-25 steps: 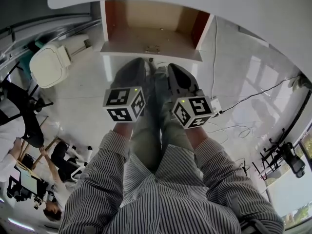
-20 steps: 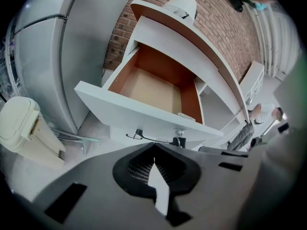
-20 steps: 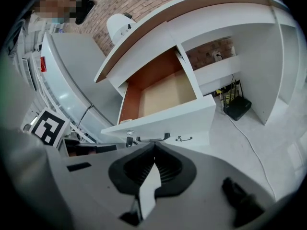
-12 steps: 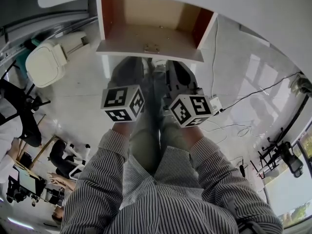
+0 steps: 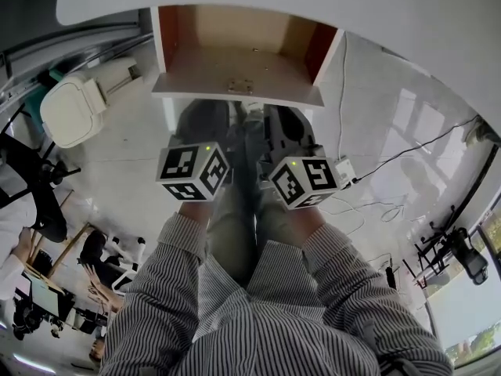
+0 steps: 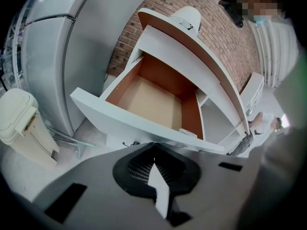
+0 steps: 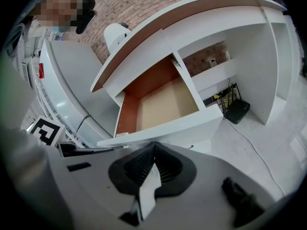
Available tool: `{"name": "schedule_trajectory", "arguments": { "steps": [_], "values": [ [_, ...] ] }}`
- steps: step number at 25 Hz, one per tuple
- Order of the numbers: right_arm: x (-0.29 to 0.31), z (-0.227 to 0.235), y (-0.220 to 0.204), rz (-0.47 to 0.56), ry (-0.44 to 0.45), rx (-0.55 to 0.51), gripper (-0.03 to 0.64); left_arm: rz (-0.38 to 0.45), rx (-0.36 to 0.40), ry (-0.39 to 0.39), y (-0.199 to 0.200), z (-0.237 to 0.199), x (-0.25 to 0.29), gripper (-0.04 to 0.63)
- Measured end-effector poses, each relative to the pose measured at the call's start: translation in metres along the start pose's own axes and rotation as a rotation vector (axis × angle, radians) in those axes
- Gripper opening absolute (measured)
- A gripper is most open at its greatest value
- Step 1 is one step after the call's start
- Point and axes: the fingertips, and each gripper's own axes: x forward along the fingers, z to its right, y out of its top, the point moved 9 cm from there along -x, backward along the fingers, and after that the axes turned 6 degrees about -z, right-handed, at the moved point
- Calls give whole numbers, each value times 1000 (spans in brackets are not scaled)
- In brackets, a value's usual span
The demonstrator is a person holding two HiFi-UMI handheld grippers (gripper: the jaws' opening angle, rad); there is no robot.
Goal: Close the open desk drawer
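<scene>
The drawer point(image 5: 239, 53) stands pulled well out from under the near edge of the desk point(image 5: 352, 2). Its pale bottom is bare, its side walls are reddish brown, and its white front panel point(image 5: 235, 97) faces me. It is open as far as it was a second ago. In the head view the panel now sits a little lower and closer to my grippers than it did then.

My left gripper point(image 5: 205, 114) points at the left half of that panel and my right gripper point(image 5: 283, 120) at the right half, side by side and just apart from each other. Each gripper view shows its jaws brought together at the tips with nothing between them, and the panel's lower edge lies right above the tips. I cannot tell whether either tip touches the panel.

My striped sleeves point(image 5: 156, 288) run down to the bottom edge of the head view. A white bin point(image 5: 74, 108) stands on the floor point(image 5: 391, 131) off the drawer's left side. A thin cable point(image 5: 342, 84) hangs past the drawer's right side. A small black box point(image 7: 237, 111) sits on the floor back under the desk.
</scene>
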Motion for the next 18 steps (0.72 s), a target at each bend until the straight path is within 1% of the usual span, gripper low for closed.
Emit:
{"name": "schedule_trajectory", "arguments": {
  "steps": [4, 6, 11, 18],
  "values": [
    [-1, -1, 5, -19, -10, -73, 17, 18, 11, -6, 1, 1, 0, 12],
    [-1, -1, 6, -16, -4, -91, 17, 27, 16, -11, 2, 2, -1, 12],
    [-4, -3, 12, 9, 2, -108, 17, 46, 24, -38, 8, 4, -4, 12],
    [-7, -8, 16, 4, -12, -107, 17, 39, 19, -32, 12, 7, -8, 12]
  ]
}}
